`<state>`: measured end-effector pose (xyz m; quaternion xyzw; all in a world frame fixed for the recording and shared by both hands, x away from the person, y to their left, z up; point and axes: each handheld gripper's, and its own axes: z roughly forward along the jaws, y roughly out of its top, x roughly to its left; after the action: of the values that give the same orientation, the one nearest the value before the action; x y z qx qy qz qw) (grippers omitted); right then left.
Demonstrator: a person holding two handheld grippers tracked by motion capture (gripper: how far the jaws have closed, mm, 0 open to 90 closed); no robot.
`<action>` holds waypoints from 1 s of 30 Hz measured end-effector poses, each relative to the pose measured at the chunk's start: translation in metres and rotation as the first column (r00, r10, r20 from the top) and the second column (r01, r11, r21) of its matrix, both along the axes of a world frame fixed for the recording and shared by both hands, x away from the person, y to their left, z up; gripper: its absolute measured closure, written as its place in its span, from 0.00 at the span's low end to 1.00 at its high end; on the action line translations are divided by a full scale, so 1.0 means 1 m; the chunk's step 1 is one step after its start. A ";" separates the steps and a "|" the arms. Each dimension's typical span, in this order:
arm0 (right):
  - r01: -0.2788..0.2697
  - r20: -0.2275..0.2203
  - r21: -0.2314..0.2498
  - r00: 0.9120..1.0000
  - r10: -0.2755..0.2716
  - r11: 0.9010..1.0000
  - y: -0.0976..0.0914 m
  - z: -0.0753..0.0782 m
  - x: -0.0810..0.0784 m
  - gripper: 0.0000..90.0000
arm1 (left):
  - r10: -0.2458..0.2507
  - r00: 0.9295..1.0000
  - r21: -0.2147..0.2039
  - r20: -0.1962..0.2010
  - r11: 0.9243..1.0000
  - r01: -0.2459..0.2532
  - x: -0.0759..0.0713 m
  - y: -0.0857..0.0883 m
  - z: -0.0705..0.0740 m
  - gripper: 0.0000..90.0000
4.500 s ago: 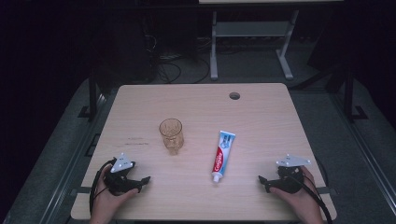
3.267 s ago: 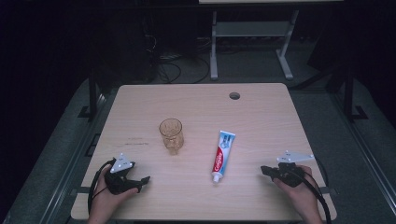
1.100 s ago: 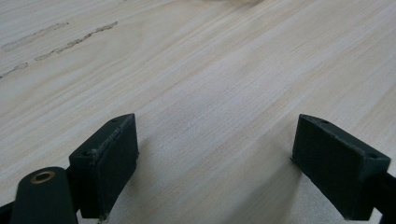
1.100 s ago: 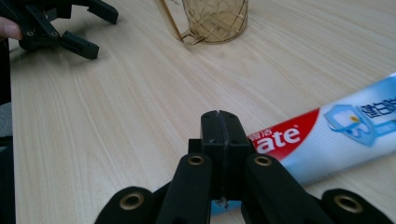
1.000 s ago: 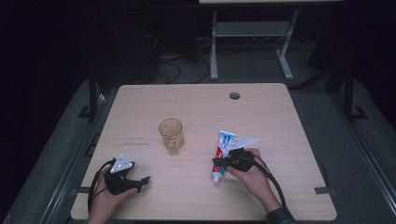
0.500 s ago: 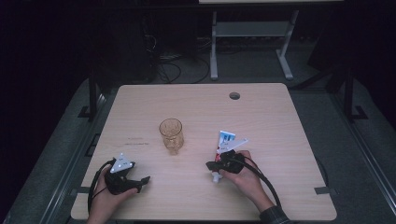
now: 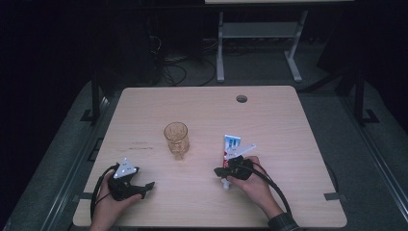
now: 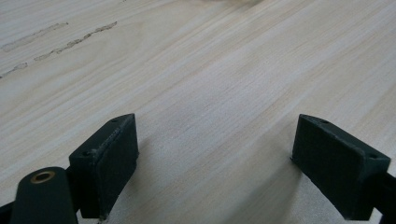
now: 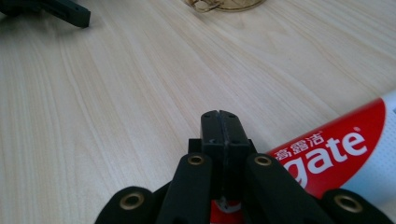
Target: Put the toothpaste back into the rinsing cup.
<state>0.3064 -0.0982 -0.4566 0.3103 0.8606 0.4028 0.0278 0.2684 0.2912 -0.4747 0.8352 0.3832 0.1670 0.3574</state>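
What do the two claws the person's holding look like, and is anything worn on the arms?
Both are black. The left claw and the right claw each carry a grey three-cornered plate on top and trail a black cable. Brass-coloured rivets show at the jaw links, and the pads are blocky black slabs. A dark checked cuff shows at the right wrist.

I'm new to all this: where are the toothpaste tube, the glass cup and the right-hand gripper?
toothpaste tube (image 9: pixel 345 149): right gripper view, red printed side.
glass cup (image 7: pixel 176 136): high view, amber wall.
right gripper (image 9: pixel 222 122): right gripper view, tips of its closed jaws.
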 end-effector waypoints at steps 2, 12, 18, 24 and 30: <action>0.009 -0.002 -0.001 1.000 -0.009 1.000 -0.003 0.000 0.000 1.00 | 0.000 1.000 -0.001 0.000 1.000 0.000 0.000 0.000 0.000 0.15; 0.055 0.000 -0.011 0.998 -0.055 0.998 -0.028 0.000 -0.003 1.00 | -0.002 1.000 0.000 0.001 1.000 0.002 0.000 0.000 0.000 0.15; 0.083 -0.002 -0.015 0.997 -0.083 0.996 -0.041 0.000 -0.005 1.00 | -0.002 1.000 0.000 0.001 1.000 0.002 0.000 0.000 0.000 0.15; 0.107 0.002 -0.024 0.994 -0.107 0.994 -0.052 0.000 -0.005 1.00 | -0.002 1.000 -0.002 0.003 1.000 0.002 0.000 0.000 0.000 0.15; 0.133 0.002 -0.030 0.991 -0.133 0.991 -0.063 0.000 -0.005 1.00 | -0.002 1.000 -0.002 0.003 1.000 0.002 0.000 0.000 0.000 0.15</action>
<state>0.3018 -0.1609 -0.4566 0.3665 0.8439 0.3873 0.0594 0.2680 0.2914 -0.4750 0.8349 0.3821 0.1674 0.3592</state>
